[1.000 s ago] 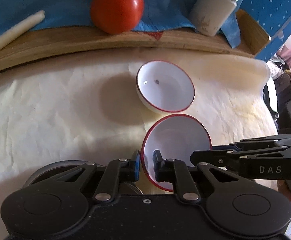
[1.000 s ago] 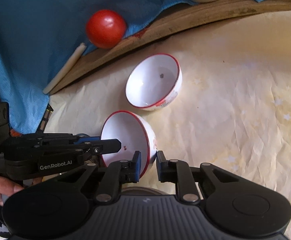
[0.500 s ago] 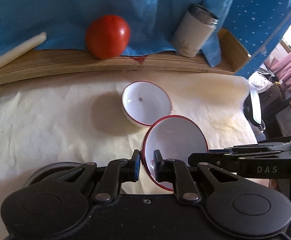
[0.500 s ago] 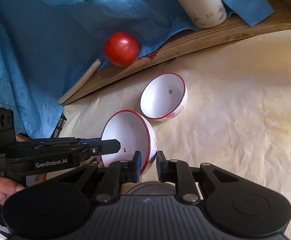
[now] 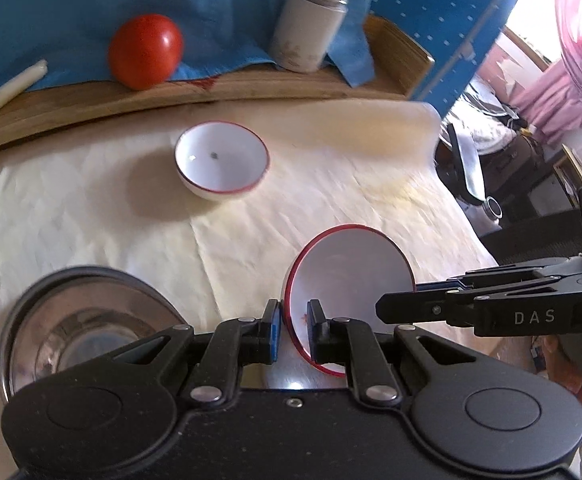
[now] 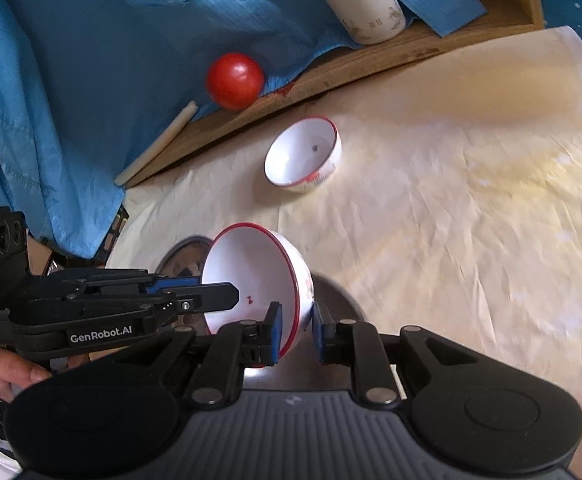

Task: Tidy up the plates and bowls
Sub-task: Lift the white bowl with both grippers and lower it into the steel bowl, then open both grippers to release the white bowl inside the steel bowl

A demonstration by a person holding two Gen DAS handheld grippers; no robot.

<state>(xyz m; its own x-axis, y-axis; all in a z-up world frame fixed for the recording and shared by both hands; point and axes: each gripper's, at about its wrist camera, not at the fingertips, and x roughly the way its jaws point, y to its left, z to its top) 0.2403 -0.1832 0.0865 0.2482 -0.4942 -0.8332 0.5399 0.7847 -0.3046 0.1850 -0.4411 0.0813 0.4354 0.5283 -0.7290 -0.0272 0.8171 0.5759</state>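
While both claws, the left gripper (image 5: 294,320) and right gripper (image 6: 297,330), pinch one tilted red-rimmed bowl (image 5: 349,280) by its rim, a second bowl (image 5: 222,168) sits toward eleven o'clock.

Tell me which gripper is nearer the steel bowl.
Left. The left gripper hangs beside the steel bowl; the right gripper grips the held bowl on its far rim.

"DAS" is printed in pale letters on the side of the right gripper (image 5: 395,312). "GenRobot.AI" stands on the side of the left gripper (image 6: 219,300).
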